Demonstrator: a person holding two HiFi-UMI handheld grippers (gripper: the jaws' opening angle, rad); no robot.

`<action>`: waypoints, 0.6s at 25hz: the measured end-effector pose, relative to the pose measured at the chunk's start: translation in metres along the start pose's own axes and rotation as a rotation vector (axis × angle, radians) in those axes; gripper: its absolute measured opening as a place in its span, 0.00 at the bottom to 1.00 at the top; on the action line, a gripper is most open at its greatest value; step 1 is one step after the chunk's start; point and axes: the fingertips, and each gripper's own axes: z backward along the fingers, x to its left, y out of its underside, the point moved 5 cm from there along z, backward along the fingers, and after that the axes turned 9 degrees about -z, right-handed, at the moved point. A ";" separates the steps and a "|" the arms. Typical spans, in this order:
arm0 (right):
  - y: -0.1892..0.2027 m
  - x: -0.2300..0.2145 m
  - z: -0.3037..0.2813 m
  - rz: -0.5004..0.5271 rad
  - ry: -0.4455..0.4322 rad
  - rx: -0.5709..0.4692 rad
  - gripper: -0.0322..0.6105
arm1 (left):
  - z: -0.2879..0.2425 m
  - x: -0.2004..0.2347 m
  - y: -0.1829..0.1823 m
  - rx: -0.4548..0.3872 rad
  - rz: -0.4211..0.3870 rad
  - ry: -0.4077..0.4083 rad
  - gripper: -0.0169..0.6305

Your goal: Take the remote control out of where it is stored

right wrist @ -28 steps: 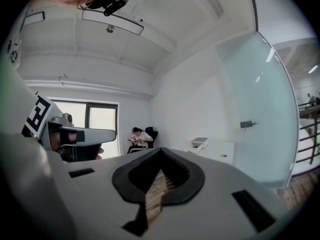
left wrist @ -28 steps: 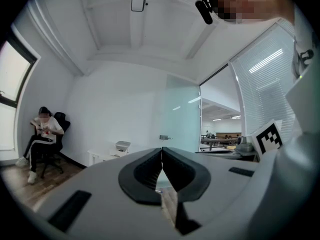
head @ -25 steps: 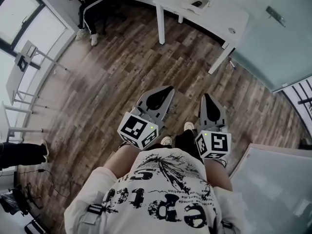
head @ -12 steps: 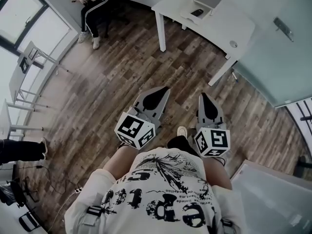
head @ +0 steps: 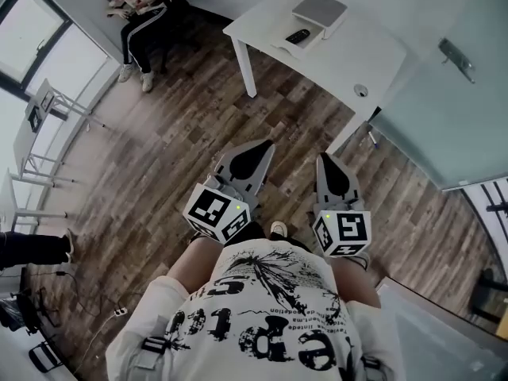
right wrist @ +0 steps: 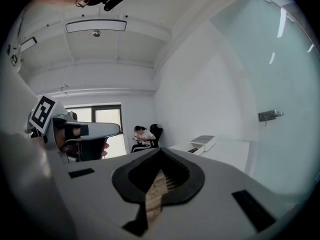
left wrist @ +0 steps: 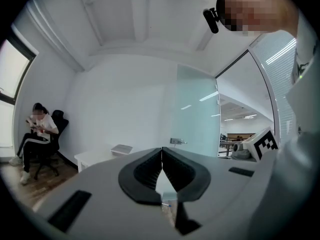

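A black remote control (head: 298, 36) lies on a flat white tray beside a pale grey box (head: 320, 10) on the white table (head: 349, 58) at the far side of the room. The right gripper view shows the remote (right wrist: 192, 150) small and dark next to that box (right wrist: 205, 142). Both grippers are held low in front of my body, above the wooden floor and far short of the table. My left gripper (head: 267, 144) is shut with nothing in it, its pads meeting at the tip (left wrist: 161, 149). My right gripper (head: 325, 158) is also shut and empty (right wrist: 160, 150).
A person (head: 139, 6) sits on a chair at the back left. A glass door with a metal handle (head: 454, 50) stands right of the table. A white desk frame (head: 40, 109) stands at the left, a white surface (head: 444, 324) at the lower right.
The table with the box and remote has drifted left and lower in the head view as I step toward it. Both grippers stay shut and keep their place before my body.
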 end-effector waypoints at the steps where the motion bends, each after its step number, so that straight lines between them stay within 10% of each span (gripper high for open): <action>1: 0.000 -0.007 -0.004 -0.009 0.003 0.006 0.05 | -0.007 0.001 0.002 0.010 0.005 0.002 0.04; 15: -0.029 -0.055 -0.102 -0.007 0.078 -0.017 0.05 | -0.113 0.100 0.010 -0.001 0.071 0.012 0.04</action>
